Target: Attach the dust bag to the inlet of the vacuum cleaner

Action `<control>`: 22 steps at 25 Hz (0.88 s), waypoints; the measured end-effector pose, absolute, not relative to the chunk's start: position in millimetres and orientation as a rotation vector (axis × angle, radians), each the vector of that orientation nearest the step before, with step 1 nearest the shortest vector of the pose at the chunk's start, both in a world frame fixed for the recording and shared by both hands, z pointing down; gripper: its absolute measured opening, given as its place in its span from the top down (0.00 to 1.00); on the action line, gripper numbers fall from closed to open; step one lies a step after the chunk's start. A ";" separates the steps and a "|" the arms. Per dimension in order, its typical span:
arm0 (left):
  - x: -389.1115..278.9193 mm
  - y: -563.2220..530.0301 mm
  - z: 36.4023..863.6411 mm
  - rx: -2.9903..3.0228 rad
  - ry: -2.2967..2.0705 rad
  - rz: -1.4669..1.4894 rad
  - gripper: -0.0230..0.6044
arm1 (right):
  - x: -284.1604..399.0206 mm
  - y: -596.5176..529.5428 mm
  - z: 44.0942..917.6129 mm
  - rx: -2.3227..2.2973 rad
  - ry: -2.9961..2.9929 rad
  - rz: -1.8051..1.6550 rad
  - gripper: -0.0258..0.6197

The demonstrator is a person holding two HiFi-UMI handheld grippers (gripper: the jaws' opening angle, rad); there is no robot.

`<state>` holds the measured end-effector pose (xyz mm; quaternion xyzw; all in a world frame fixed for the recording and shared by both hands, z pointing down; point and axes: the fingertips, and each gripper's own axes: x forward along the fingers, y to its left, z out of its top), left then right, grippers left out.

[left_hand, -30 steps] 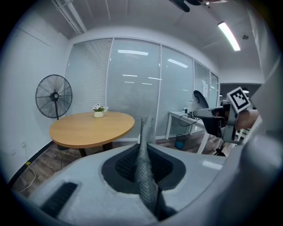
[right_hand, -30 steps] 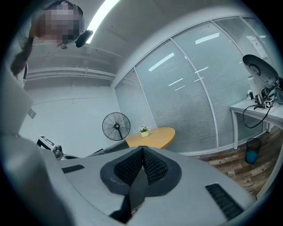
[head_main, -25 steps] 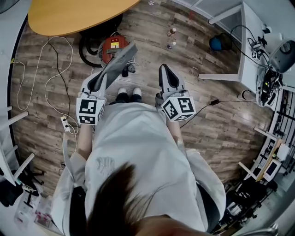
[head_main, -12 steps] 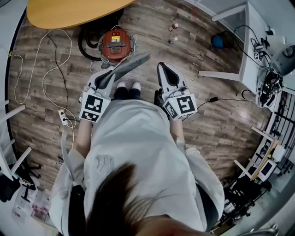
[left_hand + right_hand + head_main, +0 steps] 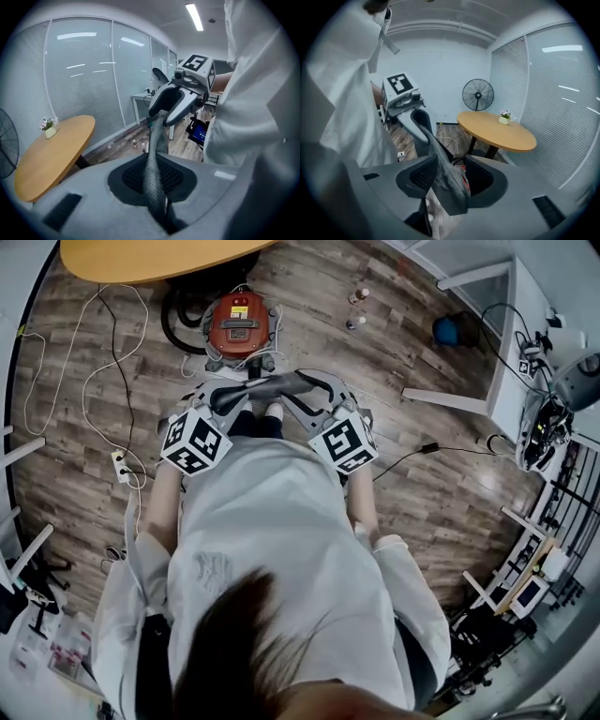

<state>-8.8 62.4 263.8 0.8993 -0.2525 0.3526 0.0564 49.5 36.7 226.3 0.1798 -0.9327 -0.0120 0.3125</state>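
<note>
The red vacuum cleaner (image 5: 239, 324) stands on the wood floor just ahead of the person's feet. A grey dust bag (image 5: 272, 385) stretches level between both grippers above it. My left gripper (image 5: 225, 397) is shut on one end of the bag (image 5: 154, 154), which runs from its jaws up to the right gripper (image 5: 176, 101). My right gripper (image 5: 305, 385) faces the left one; its jaws are opening, and the bag's other end (image 5: 445, 180) hangs between the parted pads. The right gripper view shows the left gripper (image 5: 417, 122) gripping the far end.
A round wooden table (image 5: 159, 254) sits behind the vacuum, with a black hose (image 5: 178, 329) coiled beside it. A white cable and power strip (image 5: 120, 465) lie at the left. Small bottles (image 5: 354, 298), a blue object (image 5: 448, 331) and a white desk (image 5: 525, 343) stand at the right.
Both grippers swung inward to face each other. The bag went from slanting up off the left gripper to lying level between them. The right gripper's jaws reached its free end and parted.
</note>
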 end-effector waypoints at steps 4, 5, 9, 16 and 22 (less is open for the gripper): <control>3.1 66.3 268.5 2.773 -0.648 1.141 0.90 | 42.4 48.8 240.8 0.306 -2.382 -0.136 0.66; 5.7 67.1 269.6 2.783 -0.630 1.160 0.90 | 41.6 51.2 243.5 0.276 -2.368 -0.158 0.68; 15.2 69.8 275.4 2.811 -0.580 1.210 0.90 | 46.4 57.7 262.6 0.182 -2.274 -0.217 0.74; 22.9 69.4 290.6 2.801 -0.524 1.262 0.90 | 55.4 59.1 283.7 0.101 -2.202 -0.217 0.86; 21.8 74.8 323.0 2.711 -0.521 1.260 0.90 | 54.6 64.2 312.3 0.029 -2.160 -0.182 0.90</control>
